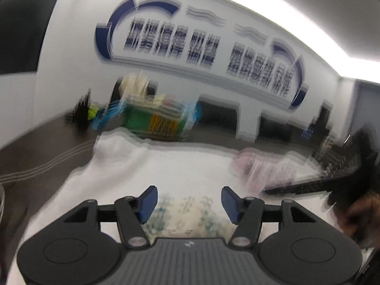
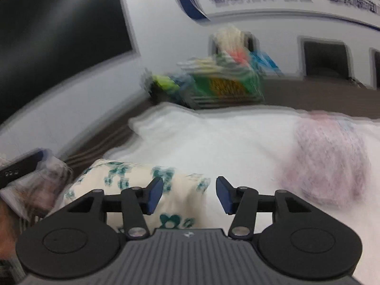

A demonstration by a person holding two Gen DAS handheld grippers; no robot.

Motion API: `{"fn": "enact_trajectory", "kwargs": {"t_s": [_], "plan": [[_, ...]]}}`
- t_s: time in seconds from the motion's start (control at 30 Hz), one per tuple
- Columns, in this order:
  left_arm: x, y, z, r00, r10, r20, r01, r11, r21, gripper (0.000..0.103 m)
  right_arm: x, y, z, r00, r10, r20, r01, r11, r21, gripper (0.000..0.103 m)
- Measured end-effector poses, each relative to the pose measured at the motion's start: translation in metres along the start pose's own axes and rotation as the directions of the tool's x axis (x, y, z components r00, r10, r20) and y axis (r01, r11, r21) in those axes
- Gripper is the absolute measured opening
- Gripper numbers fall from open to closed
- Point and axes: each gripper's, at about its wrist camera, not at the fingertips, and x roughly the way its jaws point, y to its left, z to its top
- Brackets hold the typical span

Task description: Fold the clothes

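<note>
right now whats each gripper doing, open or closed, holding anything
Left gripper: open, holding nothing, above the floral garment.
Right gripper: open, holding nothing, the floral garment below its left finger.

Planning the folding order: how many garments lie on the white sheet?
2. A cream fabric piece with green floral print lies just ahead of both open hand-held grippers; a pink crumpled garment sits farther right. Blur may hide others.
</note>
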Motion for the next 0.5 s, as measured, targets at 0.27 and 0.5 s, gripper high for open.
{"fn": "enact_trajectory", "kwargs": {"t_s": [0.27, 0.5], "plan": [[0.026, -0.015, -0.078, 0.972, 0.093, -0.215, -0.051, 0.979, 0.195, 0.058, -0.009, 0.023, -0.093, 0.992, 0.117, -0.036, -0.122, 0.965, -0.233, 0.054], [0.023, -0.005, -0.048, 0.984, 0.025, -0.177, -0.009, 0.996, 0.091, 0.007, 0.027, 0.065, -0.105, 1.000, 0.022, 0.002, -0.020, 0.935, -0.354, 0.005]]}}
